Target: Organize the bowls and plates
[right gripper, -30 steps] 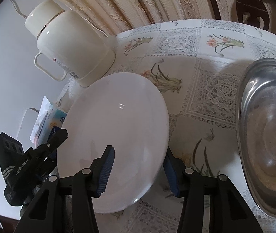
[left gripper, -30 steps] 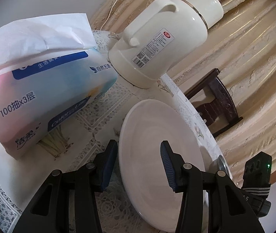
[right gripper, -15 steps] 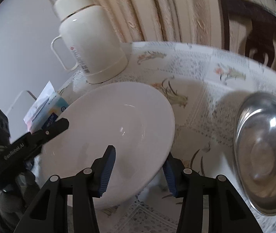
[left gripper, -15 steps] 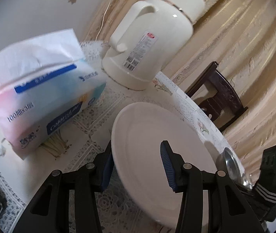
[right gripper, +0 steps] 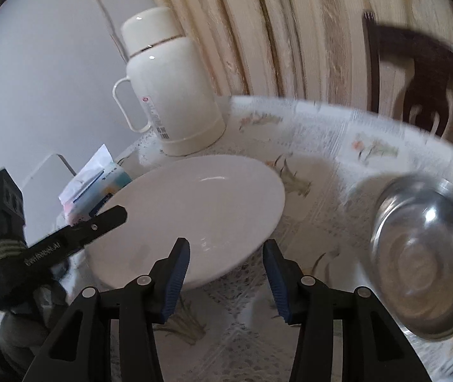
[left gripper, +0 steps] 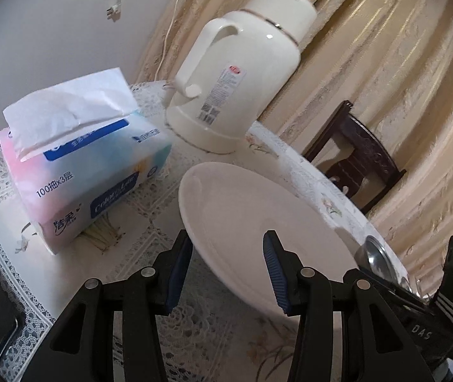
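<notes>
I have the round white ceramic plate (left gripper: 258, 229) lifted clear of the lace-patterned tablecloth (left gripper: 130, 222) and tilted, with my left gripper (left gripper: 228, 269) pinching its rim on one side and my right gripper (right gripper: 226, 275) pinching the opposite edge, one blue pad above the plate and one below in each. The plate sits between the pastel tissue pack (left gripper: 80, 165) and the shiny round steel bowl (right gripper: 427, 261), which rests on the tablecloth well apart from it. The cream plastic thermos jug (right gripper: 169, 86) stands upright beyond the plate, near the beige curtain (left gripper: 385, 73) and the dark wooden chair (right gripper: 423, 73).
</notes>
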